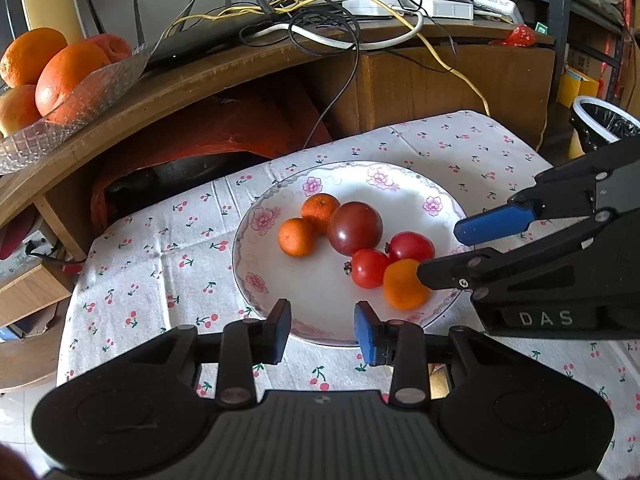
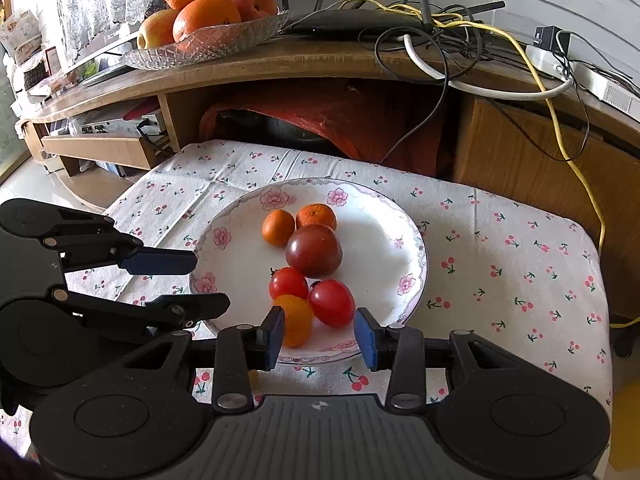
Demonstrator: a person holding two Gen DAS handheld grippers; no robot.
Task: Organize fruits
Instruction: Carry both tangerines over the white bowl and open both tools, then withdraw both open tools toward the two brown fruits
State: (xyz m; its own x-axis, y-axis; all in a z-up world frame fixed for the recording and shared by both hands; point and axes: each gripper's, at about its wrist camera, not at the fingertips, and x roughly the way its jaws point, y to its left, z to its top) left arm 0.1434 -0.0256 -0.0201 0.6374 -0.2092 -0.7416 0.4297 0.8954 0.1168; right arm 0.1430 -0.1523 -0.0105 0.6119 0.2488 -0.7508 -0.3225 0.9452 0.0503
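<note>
A white flowered plate (image 1: pixel 320 304) (image 2: pixel 380 248) sits on a cherry-print cloth. It holds two small mandarins (image 1: pixel 296 237) (image 2: pixel 278 227), a dark red tomato (image 1: pixel 355 228) (image 2: pixel 314 251), two red tomatoes (image 1: pixel 370 268) (image 2: pixel 332 308) and a yellow-orange fruit (image 1: pixel 404 284) (image 2: pixel 296 320). My left gripper (image 1: pixel 323 332) (image 2: pixel 208 282) is open at the plate's near-left rim, holding nothing. My right gripper (image 2: pixel 319 334) (image 1: pixel 442 252) is open over the near rim. The yellow-orange fruit lies against its left finger and a red tomato lies just ahead of the gap.
A glass bowl (image 1: pixel 60 124) (image 2: pixel 208 46) of oranges and apples stands on the wooden shelf (image 1: pixel 200 80) behind the table. Tangled cables (image 1: pixel 320 20) and a router lie there too. A lined bin (image 1: pixel 600 120) stands at the far right. Bare cloth (image 2: pixel 500 260) surrounds the plate.
</note>
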